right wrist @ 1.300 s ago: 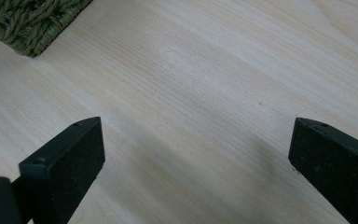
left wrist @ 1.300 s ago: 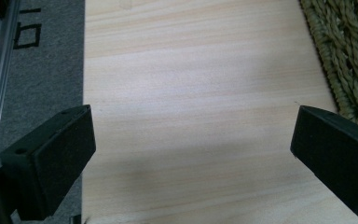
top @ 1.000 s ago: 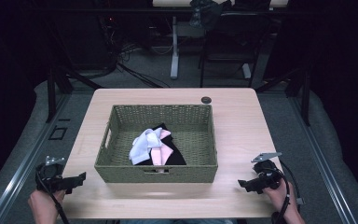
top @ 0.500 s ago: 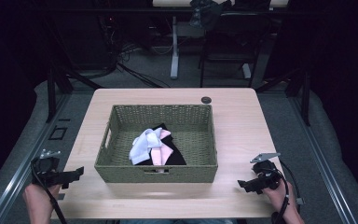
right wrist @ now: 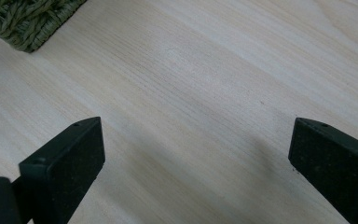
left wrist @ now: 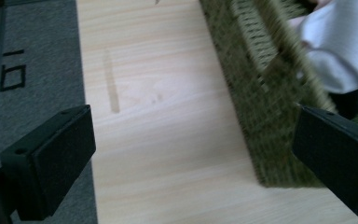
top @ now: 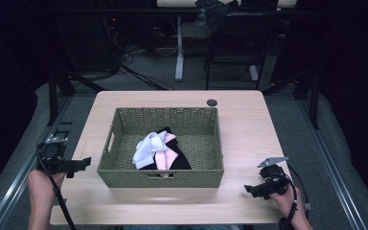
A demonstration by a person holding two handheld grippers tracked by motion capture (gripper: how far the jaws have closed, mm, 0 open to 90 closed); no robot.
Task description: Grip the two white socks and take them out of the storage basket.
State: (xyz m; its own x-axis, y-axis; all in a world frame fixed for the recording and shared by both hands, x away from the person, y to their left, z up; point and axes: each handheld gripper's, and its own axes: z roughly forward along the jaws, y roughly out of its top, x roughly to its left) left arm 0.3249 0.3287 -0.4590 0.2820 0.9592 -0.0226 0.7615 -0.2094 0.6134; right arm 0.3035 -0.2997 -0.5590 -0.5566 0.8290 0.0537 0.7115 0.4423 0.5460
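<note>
we hold both tongs gaping and empty: left gripper [top: 79,165] just left of the basket [top: 124,177], right gripper [top: 254,190] right of it.

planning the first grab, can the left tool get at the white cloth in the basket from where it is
Probably yes. The left tool is open beside the basket, whose top is open, and the white cloth lies uncovered on the pile. It must go over the wall.

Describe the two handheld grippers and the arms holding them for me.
Both grippers are black, each with two flat, blocky black jaws carrying a small screw hole. The left gripper has a silvery block on top; the right gripper carries a grey three-cornered plate. A black cable trails from each. The forearms are bare, with no sleeves in sight.
</note>
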